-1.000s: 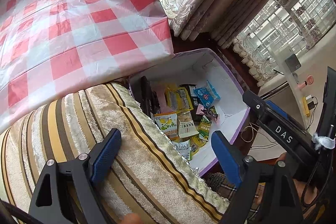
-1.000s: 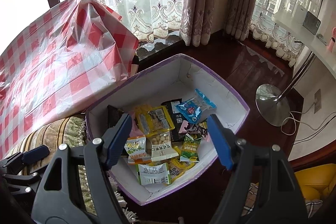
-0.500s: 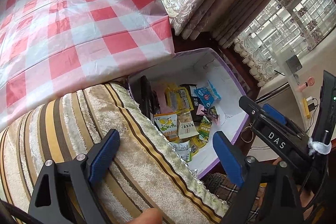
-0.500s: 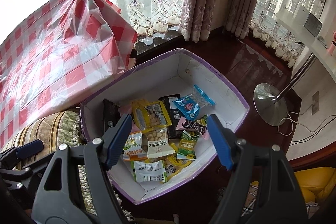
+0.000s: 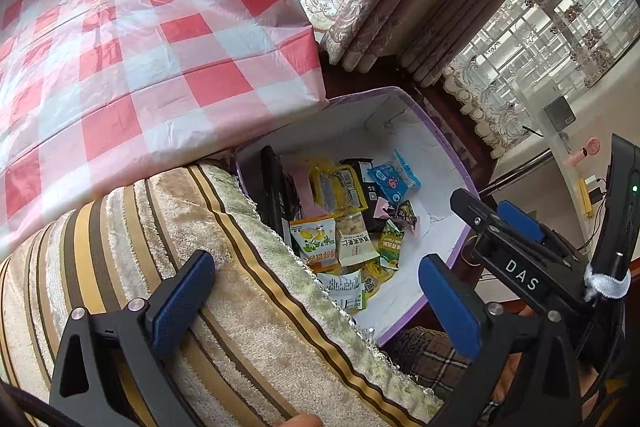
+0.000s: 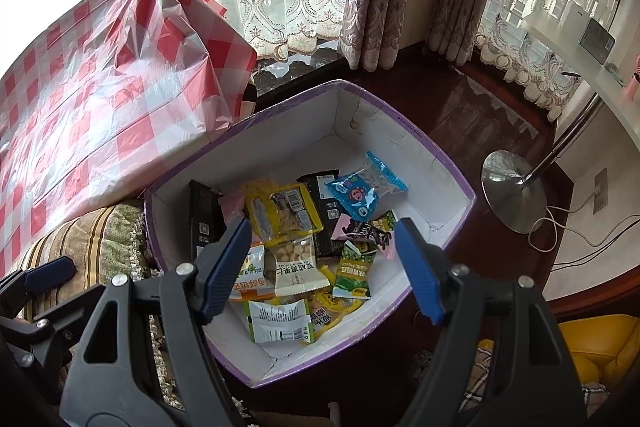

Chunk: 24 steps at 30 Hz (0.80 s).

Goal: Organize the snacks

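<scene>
Your left claw point(image 5: 312, 295) is opening wide, empty, over the striped cushion point(image 5: 200, 267). Your right claw point(image 6: 320, 267) hangs open above the snacks point(image 6: 296, 239) in the purple box point(image 6: 432, 155), whose long side runs corner to corner.

Both wrist views tilt steeply down – left over a striped cushion point(image 5: 168, 267) – sharing the snack box point(image 6: 420, 143).

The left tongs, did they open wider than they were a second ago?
Yes. The left tongs are opening, nothing between them: against the striped cushion, the left blue finger sits further left, the right one further right.
</scene>
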### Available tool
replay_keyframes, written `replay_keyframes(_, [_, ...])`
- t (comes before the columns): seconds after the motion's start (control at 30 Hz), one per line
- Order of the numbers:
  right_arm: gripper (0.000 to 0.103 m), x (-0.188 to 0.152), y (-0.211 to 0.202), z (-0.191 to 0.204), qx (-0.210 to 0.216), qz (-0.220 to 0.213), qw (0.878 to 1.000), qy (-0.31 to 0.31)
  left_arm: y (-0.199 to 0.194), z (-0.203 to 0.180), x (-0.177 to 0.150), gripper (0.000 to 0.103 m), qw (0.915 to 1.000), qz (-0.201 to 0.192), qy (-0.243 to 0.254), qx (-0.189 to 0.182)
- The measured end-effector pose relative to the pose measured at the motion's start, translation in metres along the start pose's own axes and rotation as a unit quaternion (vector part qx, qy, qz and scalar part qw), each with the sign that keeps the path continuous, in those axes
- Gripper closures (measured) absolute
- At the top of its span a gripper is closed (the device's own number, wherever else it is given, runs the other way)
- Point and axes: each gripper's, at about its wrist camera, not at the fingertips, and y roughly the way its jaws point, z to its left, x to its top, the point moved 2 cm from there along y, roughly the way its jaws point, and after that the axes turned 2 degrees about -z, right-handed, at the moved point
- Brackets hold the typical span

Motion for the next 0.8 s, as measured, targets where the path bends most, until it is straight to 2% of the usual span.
replay_keyframes(0.8, [0.027,0.0011,0.0006,0.0004,0.001,0.001,1.0,0.0,0.0009,0.0008,0.0001,0.0,1.0,-0.001,-0.002,-0.002])
